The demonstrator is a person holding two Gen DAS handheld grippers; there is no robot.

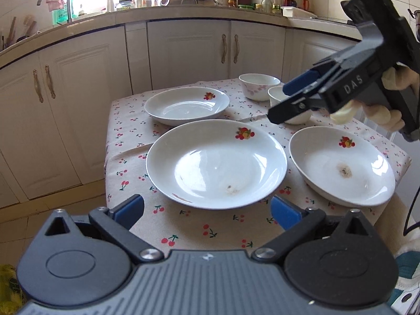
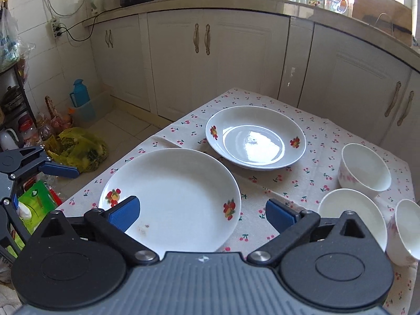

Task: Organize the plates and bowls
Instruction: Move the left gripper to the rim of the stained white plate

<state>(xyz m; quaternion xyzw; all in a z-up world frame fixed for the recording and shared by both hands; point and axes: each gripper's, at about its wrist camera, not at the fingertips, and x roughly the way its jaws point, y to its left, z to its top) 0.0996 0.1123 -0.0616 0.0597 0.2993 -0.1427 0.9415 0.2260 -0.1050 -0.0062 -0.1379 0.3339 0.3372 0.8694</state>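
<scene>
Three white plates with fruit decals lie on the cherry-print tablecloth (image 1: pixel 183 225): a far-left plate (image 1: pixel 186 105), a middle plate (image 1: pixel 216 165) and a right plate (image 1: pixel 341 165) with a brown stain. My left gripper (image 1: pixel 207 210) hovers open over the table's near edge, just short of the middle plate and holding nothing. My right gripper (image 1: pixel 278 102) hangs open and empty above the right plate, partly hiding a bowl (image 1: pixel 288 105). In the right wrist view my right gripper (image 2: pixel 202 215) is over the near plate (image 2: pixel 170 197), with the far plate (image 2: pixel 256 137) beyond and three bowls (image 2: pixel 365 168) to the right.
White cabinets (image 1: pixel 183 50) run close behind the table. On the floor to its left stand a yellow bag (image 2: pixel 78 149) and a blue flask (image 2: pixel 80 92). A gloved hand (image 1: pixel 388 110) holds the right gripper. The table's right edge drops away beside the bowls.
</scene>
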